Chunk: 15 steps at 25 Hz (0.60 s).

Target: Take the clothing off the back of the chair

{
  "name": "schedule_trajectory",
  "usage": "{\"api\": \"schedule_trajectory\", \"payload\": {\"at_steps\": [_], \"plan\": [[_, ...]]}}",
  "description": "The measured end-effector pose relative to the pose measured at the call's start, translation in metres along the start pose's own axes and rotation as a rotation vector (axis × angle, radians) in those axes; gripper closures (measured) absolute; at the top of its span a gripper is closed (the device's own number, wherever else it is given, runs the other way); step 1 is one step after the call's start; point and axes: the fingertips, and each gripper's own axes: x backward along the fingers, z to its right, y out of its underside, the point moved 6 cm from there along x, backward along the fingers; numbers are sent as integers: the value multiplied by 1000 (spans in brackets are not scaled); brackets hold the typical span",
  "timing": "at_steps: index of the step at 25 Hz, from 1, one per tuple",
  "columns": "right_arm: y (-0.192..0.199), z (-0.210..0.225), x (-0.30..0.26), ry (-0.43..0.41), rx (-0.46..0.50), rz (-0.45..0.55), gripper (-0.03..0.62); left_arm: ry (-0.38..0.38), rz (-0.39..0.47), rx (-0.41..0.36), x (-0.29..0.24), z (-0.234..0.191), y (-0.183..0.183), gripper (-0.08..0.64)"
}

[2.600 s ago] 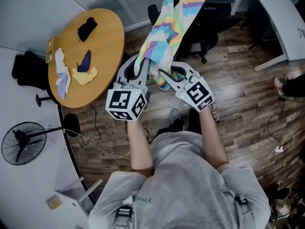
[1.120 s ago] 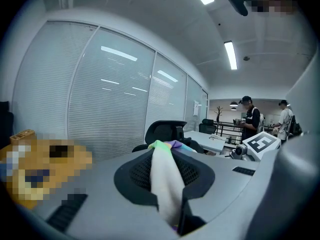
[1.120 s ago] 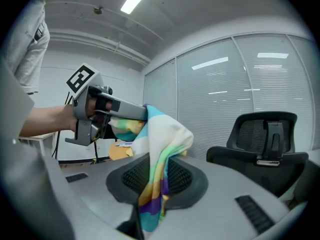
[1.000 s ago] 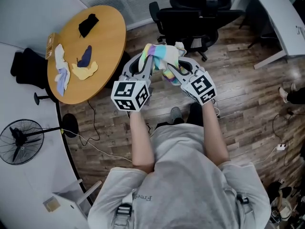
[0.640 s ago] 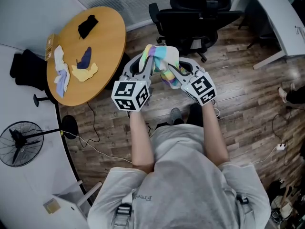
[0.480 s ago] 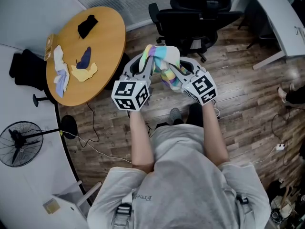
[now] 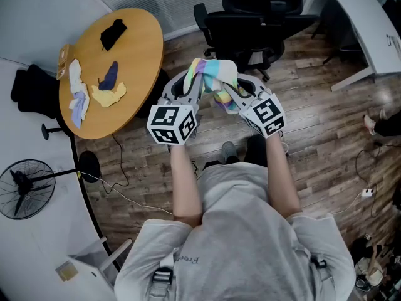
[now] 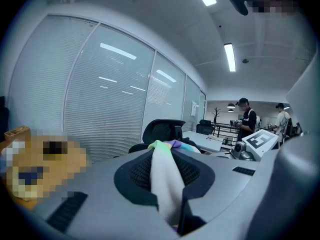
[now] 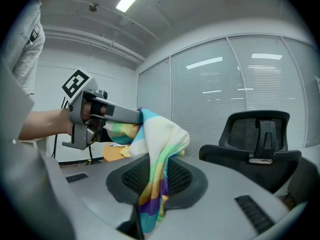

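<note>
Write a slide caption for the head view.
The left gripper and right gripper hold the garment clear of the chair.

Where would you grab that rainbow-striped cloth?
By a bunched fold near each end, one gripper from each side, as the left gripper and right gripper do now. The striped garment is limp and sags between them, so a gathered fold probably gives closed jaws more to pinch than one thin layer.

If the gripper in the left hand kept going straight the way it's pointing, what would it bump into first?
Probably the black office chair, which sits dead ahead past the striped cloth that the left gripper is clamped on. The right gripper lies off to the side. Depth is hard to judge.
</note>
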Motion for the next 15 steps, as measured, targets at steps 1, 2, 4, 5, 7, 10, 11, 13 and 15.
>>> {"api": "schedule_trajectory", "payload": {"at_steps": [1,2,4,5,7,10,11,13,15], "plan": [[0,0,1,1,-1,0,512,0,0,0,0,1,0,483],[0,1,1,1,-2,1,512,0,0,0,0,1,0,483],[0,1,3,0,-5,0,512,0,-1,-1,0,3,0,483],[1,2,4,1,-6,-1,512,-1,-1,-2,0,4,1,483],[2,3,6,1,-8,-2,512,-1,-2,-5,-1,6,1,483],[2,4,7,-1,-12,-3,514,-1,-5,-10,-1,8,2,483],[3,4,7,-1,-13,-3,514,-2,-7,-12,-1,8,3,483],[3,5,7,-2,-15,-5,514,-3,-8,-15,-2,8,4,483],[4,6,7,1,-17,-8,514,-5,-10,-16,-2,7,5,483]]}}
